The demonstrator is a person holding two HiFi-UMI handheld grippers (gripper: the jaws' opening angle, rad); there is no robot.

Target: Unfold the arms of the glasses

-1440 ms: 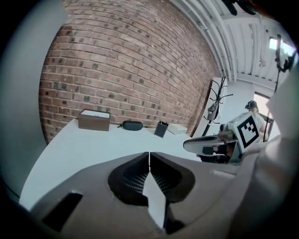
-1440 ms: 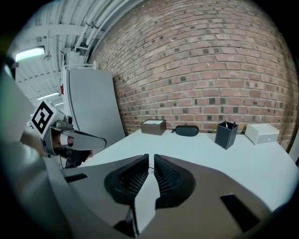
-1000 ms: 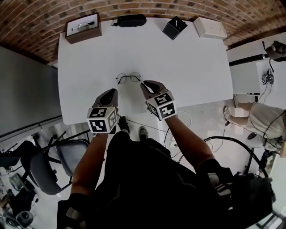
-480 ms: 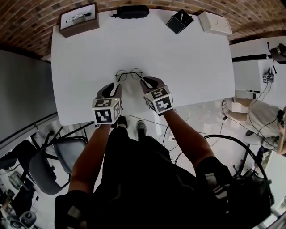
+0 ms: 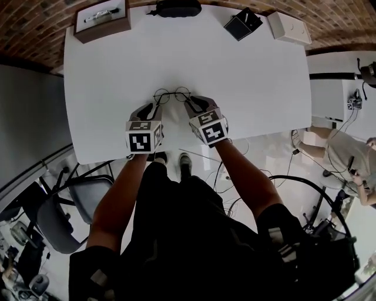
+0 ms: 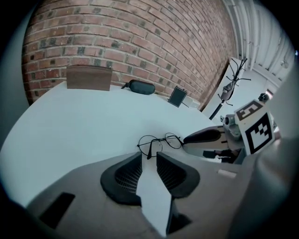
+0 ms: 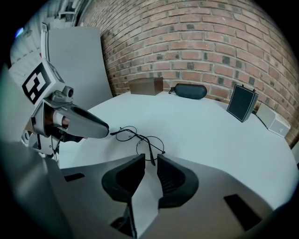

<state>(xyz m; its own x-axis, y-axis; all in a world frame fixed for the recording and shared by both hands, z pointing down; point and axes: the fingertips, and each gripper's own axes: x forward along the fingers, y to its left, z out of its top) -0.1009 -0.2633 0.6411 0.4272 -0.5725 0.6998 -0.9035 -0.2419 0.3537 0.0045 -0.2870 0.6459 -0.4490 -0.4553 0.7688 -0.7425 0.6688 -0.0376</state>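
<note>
Thin round wire glasses (image 5: 172, 95) lie on the white table (image 5: 252, 88) with their arms folded, also visible in the left gripper view (image 6: 159, 141) and the right gripper view (image 7: 137, 139). My left gripper (image 5: 154, 109) is just short of the left lens; its jaws have opened within the last second and stand open with nothing gripped (image 6: 148, 157). One folded arm's tip shows right at that gap. My right gripper (image 5: 191, 104) is beside the right lens, open (image 7: 150, 159), and the other arm's tip lies at the mouth of its jaws.
Along the table's far edge stand a brown box (image 5: 101, 20), a black glasses case (image 5: 176, 8), a small black box (image 5: 242, 23) and a white box (image 5: 289, 27). A chair (image 5: 73, 206) is at the near left. A person (image 5: 343, 154) is at the right.
Both grippers have come down and forward to the glasses, one at each lens. The glasses have not moved on the table.
</note>
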